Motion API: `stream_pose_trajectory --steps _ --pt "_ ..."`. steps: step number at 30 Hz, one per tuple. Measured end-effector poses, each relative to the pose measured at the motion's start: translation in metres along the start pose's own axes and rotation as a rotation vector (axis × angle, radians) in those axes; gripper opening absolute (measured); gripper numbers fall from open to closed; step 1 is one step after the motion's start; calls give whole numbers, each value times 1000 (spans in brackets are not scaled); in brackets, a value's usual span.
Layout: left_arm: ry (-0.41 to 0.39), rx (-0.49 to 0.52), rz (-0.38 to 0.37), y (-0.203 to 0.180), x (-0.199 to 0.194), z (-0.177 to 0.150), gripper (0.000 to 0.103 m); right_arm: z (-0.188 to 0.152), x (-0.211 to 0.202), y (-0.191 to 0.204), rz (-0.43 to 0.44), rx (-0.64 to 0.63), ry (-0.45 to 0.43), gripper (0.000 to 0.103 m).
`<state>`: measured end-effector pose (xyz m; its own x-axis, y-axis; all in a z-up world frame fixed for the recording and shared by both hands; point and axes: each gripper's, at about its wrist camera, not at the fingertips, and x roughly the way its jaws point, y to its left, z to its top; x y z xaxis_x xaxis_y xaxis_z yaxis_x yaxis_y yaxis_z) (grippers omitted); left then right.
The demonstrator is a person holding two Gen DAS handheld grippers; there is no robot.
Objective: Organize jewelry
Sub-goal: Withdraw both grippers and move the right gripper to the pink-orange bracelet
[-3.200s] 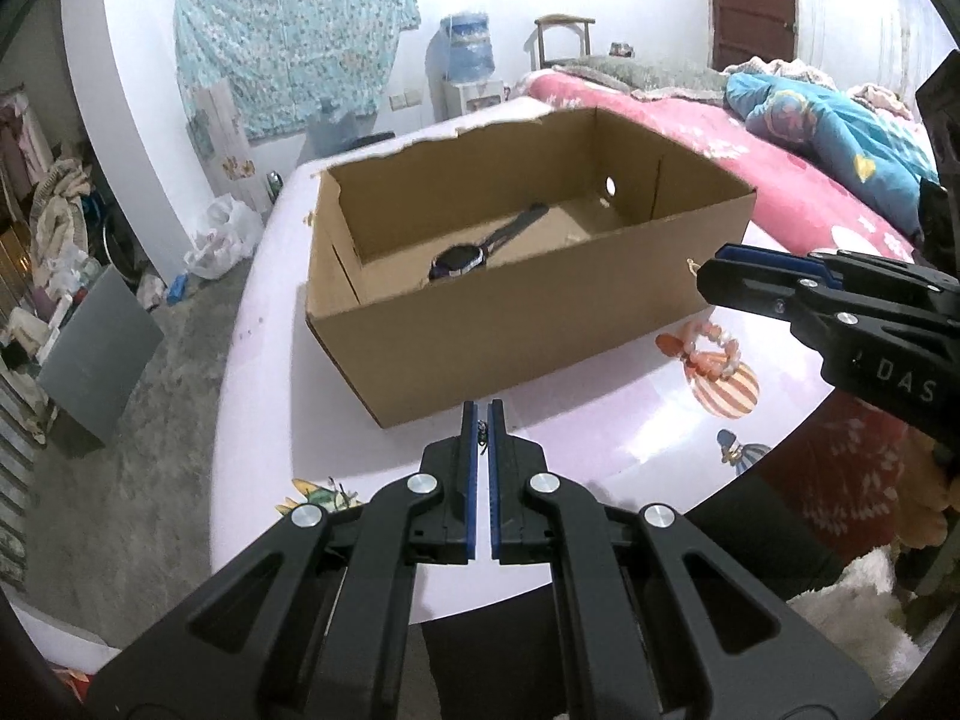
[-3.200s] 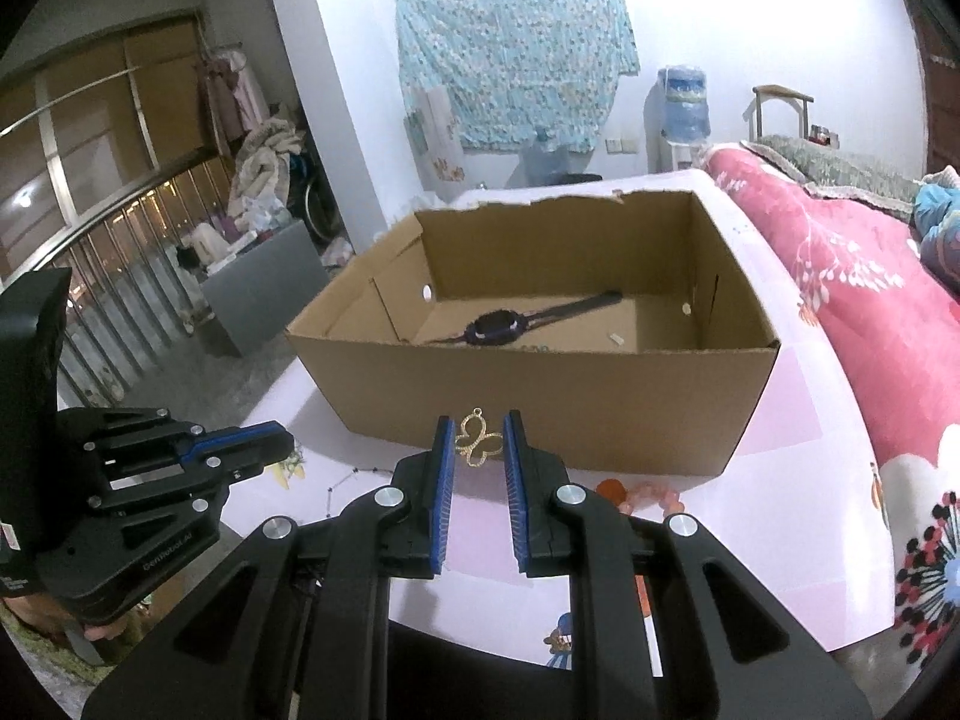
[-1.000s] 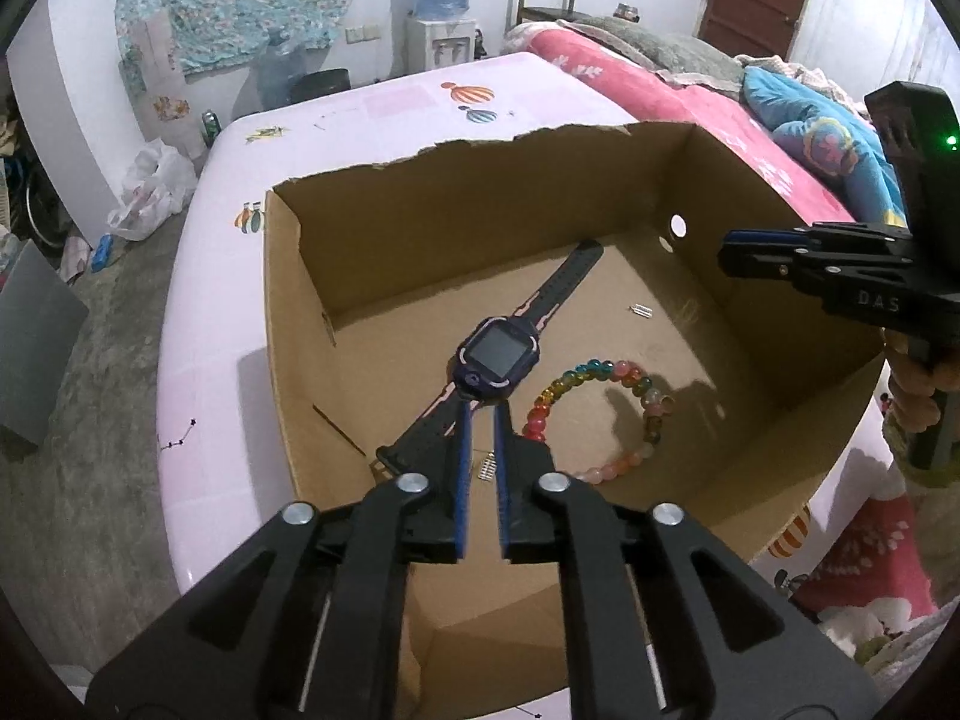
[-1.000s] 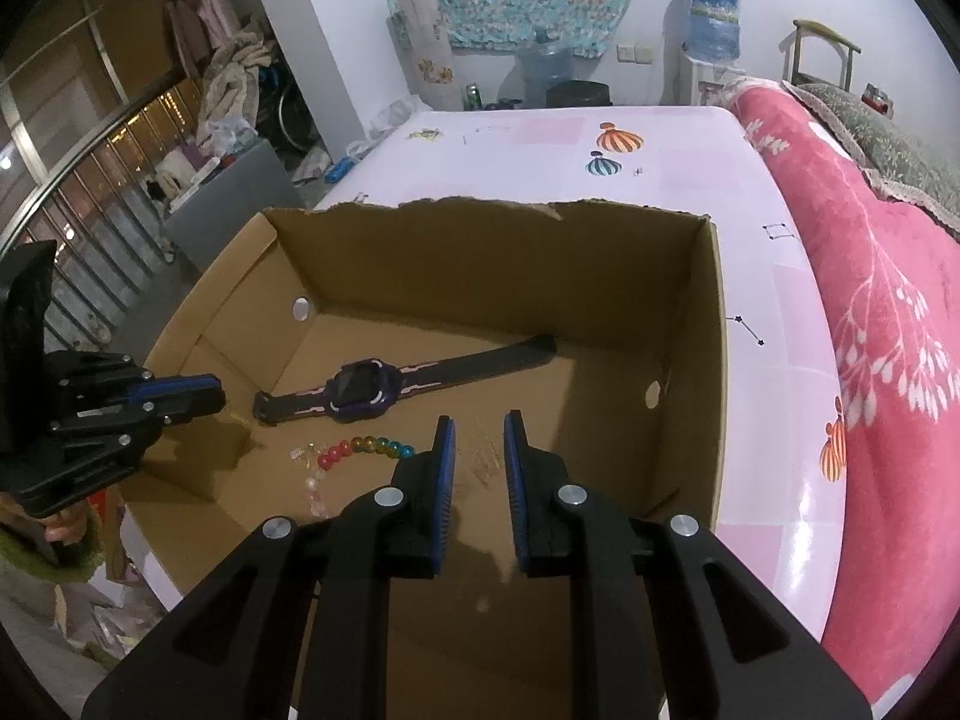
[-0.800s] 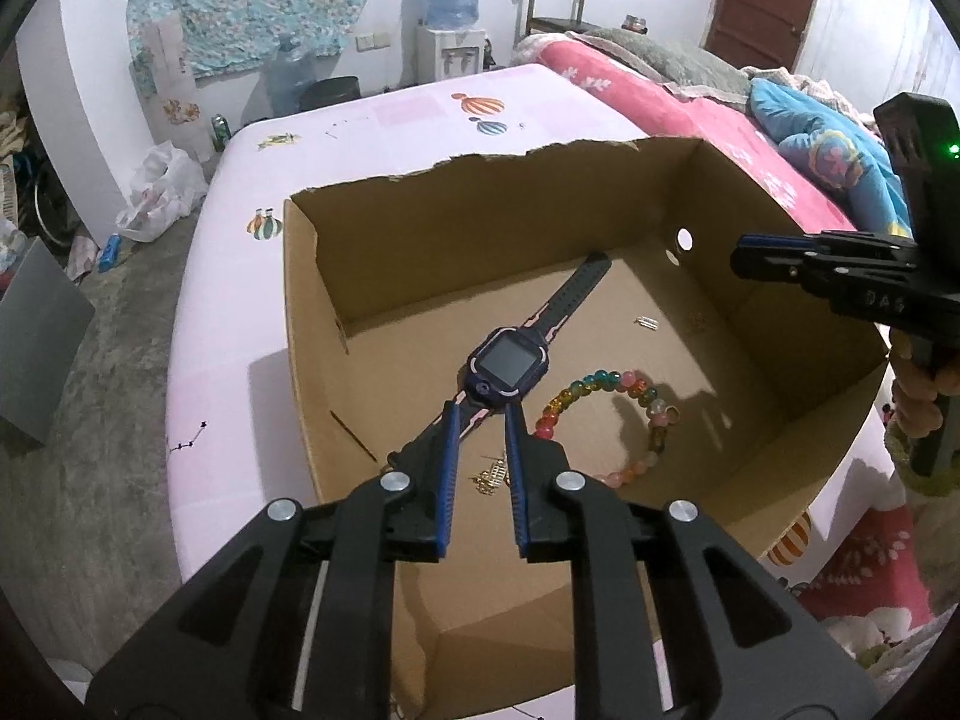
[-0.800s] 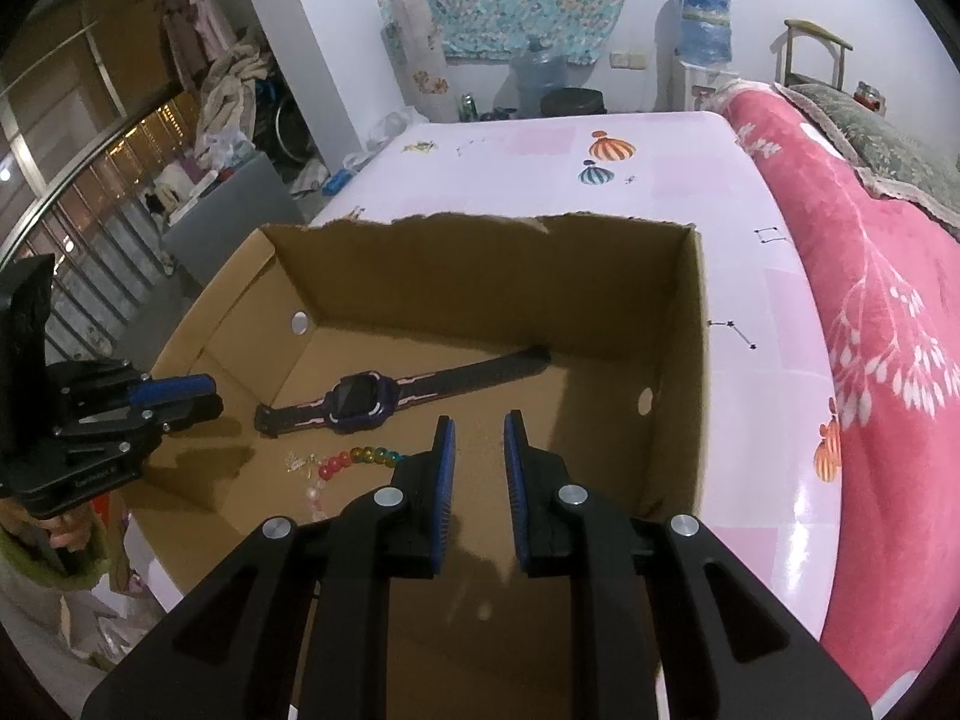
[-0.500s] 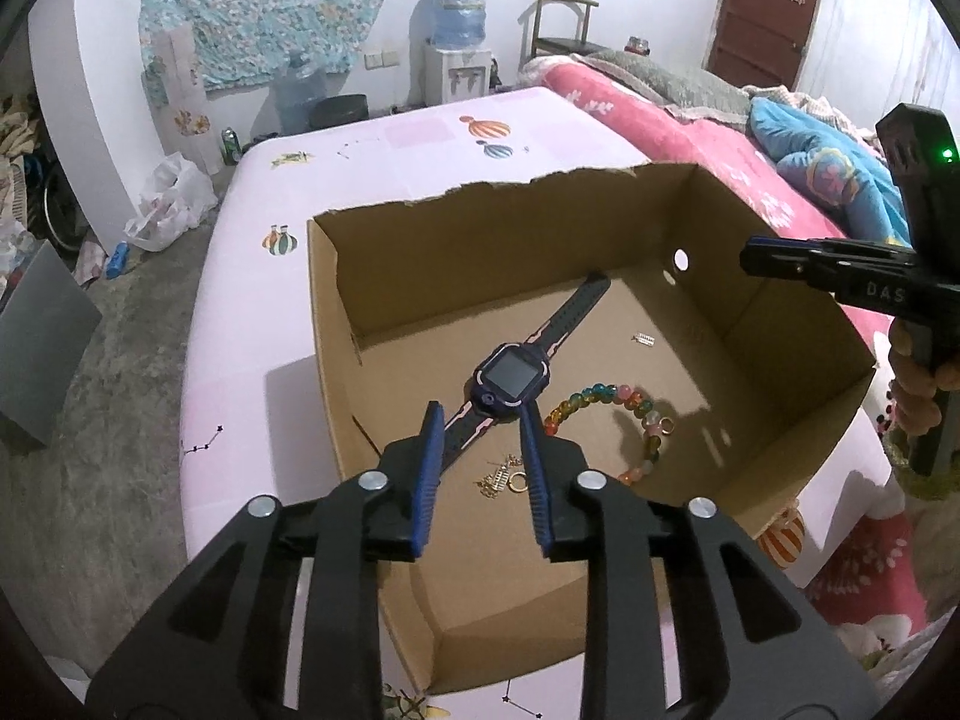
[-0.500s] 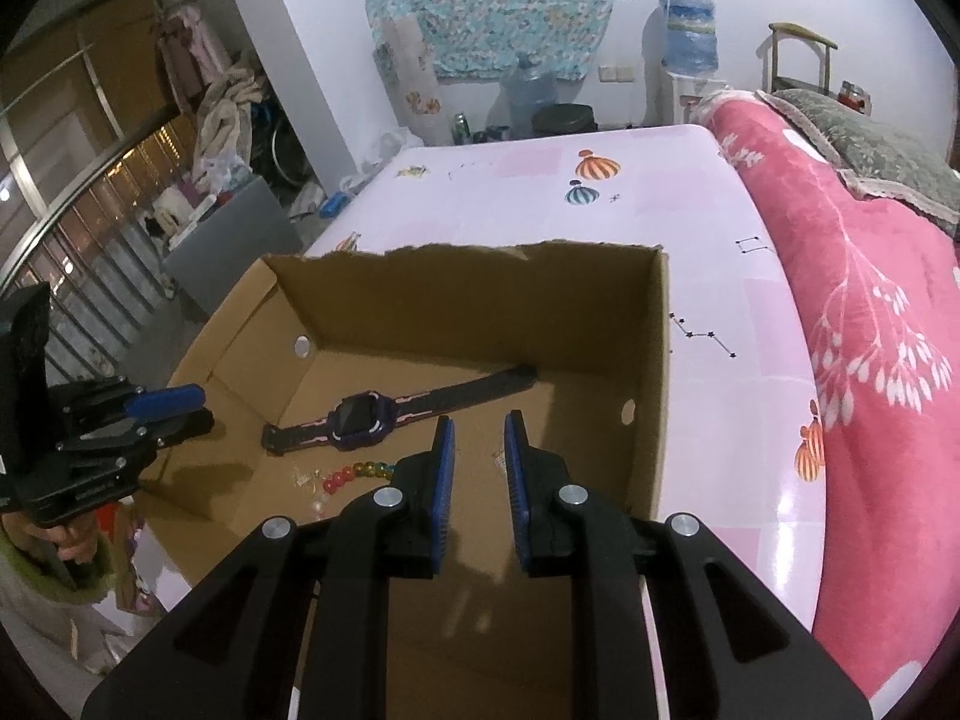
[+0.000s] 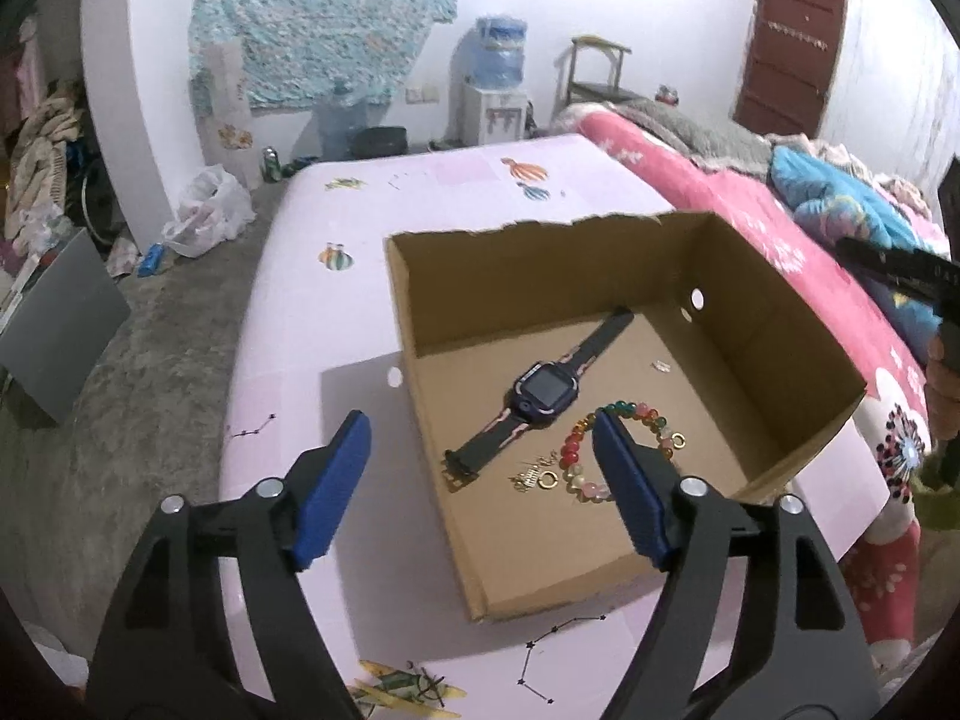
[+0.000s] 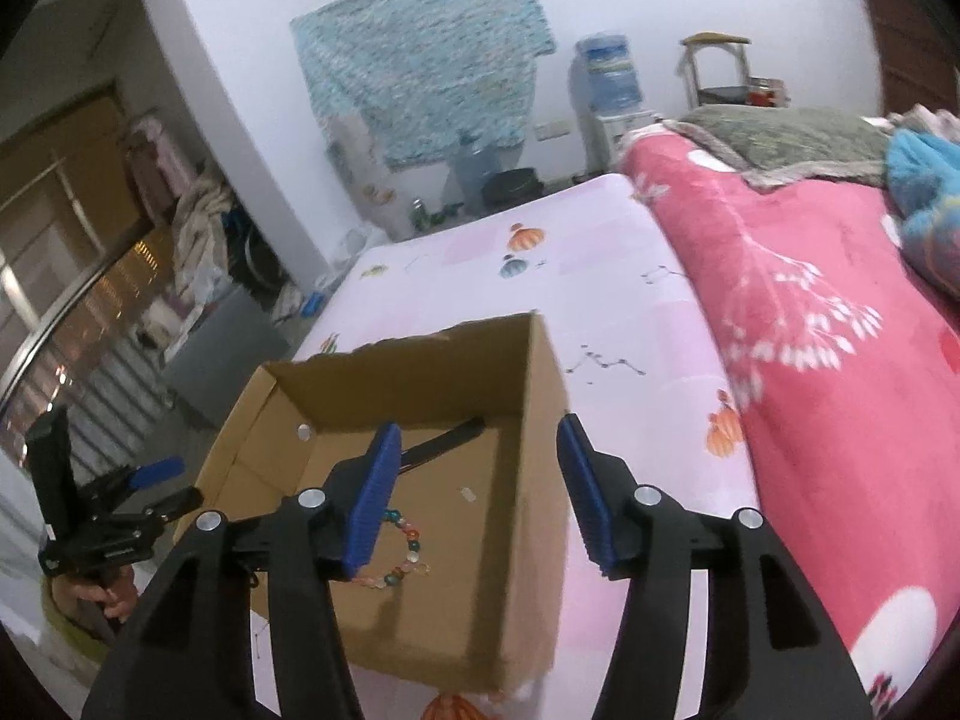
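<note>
An open cardboard box (image 9: pixel 510 288) stands on a pink printed sheet (image 9: pixel 312 330). On its floor lie a dark smartwatch (image 9: pixel 543 387), a bracelet of coloured beads (image 9: pixel 636 411) and a small gold charm with a ring (image 9: pixel 531 477). My left gripper (image 9: pixel 480 426) hovers over the box's near left corner, its jaws opening wide with nothing between them. In the right wrist view the box (image 10: pixel 540 480) is below my right gripper (image 10: pixel 478 427), whose jaws are also opening and hold nothing. The bracelet (image 10: pixel 402 546) shows beside its left finger. The left gripper (image 10: pixel 174 486) is at the far left.
A red flowered blanket (image 10: pixel 810 300) covers the bed to the right of the box. A grey cabinet (image 9: pixel 54 324) and bags stand on the floor at the left. A water dispenser (image 9: pixel 495 90) and a chair stand by the far wall.
Both grippers have drawn back and up from inside the box and opened. The gold charm that was between the left fingers now lies on the box floor.
</note>
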<state>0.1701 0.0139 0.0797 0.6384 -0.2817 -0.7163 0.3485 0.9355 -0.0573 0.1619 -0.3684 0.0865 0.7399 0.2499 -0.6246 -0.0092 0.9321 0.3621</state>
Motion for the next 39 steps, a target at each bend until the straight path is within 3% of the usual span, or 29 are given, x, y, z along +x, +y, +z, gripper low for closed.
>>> stream_pose_trajectory --steps 4,8,11,17,21,23,29,33,39 --pt "-67 -33 21 15 -21 -10 85 -14 -16 -19 -40 74 -21 68" --pt "-86 -79 25 33 -38 -30 91 -38 -23 -42 -157 123 21 72" --pt "-19 -98 32 41 -35 -55 92 -61 -20 -53 -256 125 104 72" --pt "193 -104 -15 16 4 -106 92 -106 8 -46 -316 81 283 72" --pt "237 2 -20 -21 29 -117 92 -122 29 -31 -388 -7 355 73" --pt "247 46 -9 -34 37 -118 92 -127 35 -23 -434 -61 357 80" --pt "299 94 23 -50 57 -125 92 -135 45 -11 -527 -170 376 83" --pt "292 71 17 -46 58 -128 95 -137 44 -6 -540 -195 381 83" --pt "254 66 15 -42 54 -136 95 -140 38 -5 -486 -176 375 83"
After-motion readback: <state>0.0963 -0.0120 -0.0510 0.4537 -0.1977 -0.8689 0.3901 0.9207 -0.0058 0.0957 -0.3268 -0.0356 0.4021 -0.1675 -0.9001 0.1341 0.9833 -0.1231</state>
